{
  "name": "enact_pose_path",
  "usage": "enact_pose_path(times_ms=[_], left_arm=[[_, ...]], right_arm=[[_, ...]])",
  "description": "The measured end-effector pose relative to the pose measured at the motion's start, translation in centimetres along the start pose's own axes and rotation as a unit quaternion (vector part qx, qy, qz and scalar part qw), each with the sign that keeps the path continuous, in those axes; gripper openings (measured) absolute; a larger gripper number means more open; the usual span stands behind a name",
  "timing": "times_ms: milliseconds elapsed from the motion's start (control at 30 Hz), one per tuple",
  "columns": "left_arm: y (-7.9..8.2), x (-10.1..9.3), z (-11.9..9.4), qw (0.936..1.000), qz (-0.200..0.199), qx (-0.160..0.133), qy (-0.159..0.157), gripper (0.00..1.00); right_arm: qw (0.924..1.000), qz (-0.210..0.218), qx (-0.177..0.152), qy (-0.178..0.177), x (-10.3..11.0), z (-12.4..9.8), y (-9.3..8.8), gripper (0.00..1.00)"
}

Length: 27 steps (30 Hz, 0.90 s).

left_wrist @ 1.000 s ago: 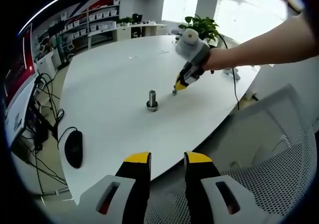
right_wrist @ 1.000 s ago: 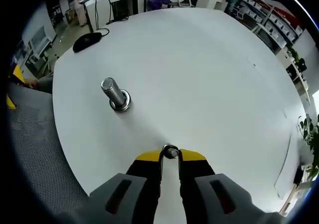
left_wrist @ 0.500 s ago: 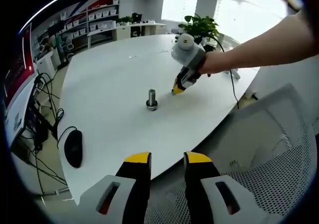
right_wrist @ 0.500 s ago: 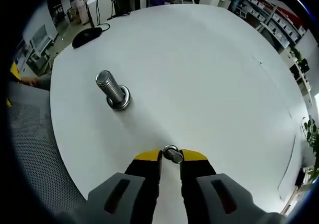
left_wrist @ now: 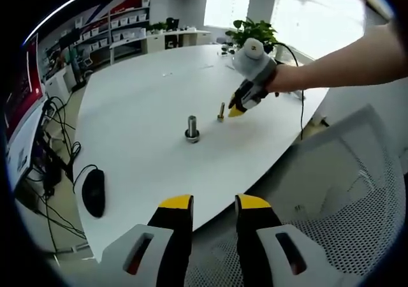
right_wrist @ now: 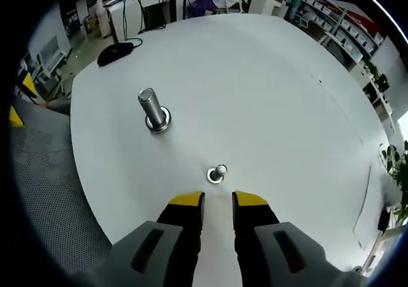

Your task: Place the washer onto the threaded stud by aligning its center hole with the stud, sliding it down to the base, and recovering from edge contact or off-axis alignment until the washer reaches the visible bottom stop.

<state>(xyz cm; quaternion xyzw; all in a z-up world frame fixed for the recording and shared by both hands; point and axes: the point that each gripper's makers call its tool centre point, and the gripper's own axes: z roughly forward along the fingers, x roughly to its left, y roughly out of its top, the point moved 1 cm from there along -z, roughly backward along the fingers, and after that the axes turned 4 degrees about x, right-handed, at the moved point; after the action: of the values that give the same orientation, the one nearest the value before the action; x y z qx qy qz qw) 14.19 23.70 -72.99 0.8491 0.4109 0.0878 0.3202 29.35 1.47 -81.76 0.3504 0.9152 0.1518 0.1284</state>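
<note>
two yellow-tipped jaws of the right gripper (right_wrist: 218, 201) stand a little apart and hold nothing. just past the tips, a small bolt (right_wrist: 217, 173) stands upright on the white table (right_wrist: 268, 95) with a washer at its foot. farther off stands a big bolt (right_wrist: 153, 111). the left gripper (left_wrist: 214, 203) hangs off the table edge over a mesh chair (left_wrist: 344, 191), jaws a little apart, empty. a black mouse (left_wrist: 94, 191) lies near the table edge.
</note>
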Motion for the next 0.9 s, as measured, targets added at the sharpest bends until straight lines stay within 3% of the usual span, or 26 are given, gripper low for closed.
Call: enact_pose_path(times_ms=[267, 500, 700, 800, 900], left_arm=[[0.3, -0.4, -0.1, 0.9999, 0.002, -0.011, -0.009, 0.24], [0.8, -0.1, -0.4, 0.9996, -0.005, -0.029, -0.004, 0.25], [0.9, -0.2, -0.4, 0.9995, -0.004, -0.031, -0.008, 0.26], [1.2, -0.1, -0.6, 0.9992, -0.009, -0.040, -0.006, 0.26], [1.2, -0.1, -0.6, 0.9991, -0.011, -0.041, -0.005, 0.26]], right_arm=[[0.9943, 0.071, -0.077, -0.019, -0.5, -4.2, 0.1, 0.23], [0.9898, 0.085, -0.107, -0.039, -0.5, -8.2, -1.5, 0.24], [0.9716, 0.161, -0.168, -0.042, -0.7, -12.0, -2.3, 0.26], [0.9603, 0.188, -0.201, -0.047, -0.7, -14.1, -2.6, 0.28], [0.9547, 0.200, -0.216, -0.044, -0.4, -15.5, -3.5, 0.29]])
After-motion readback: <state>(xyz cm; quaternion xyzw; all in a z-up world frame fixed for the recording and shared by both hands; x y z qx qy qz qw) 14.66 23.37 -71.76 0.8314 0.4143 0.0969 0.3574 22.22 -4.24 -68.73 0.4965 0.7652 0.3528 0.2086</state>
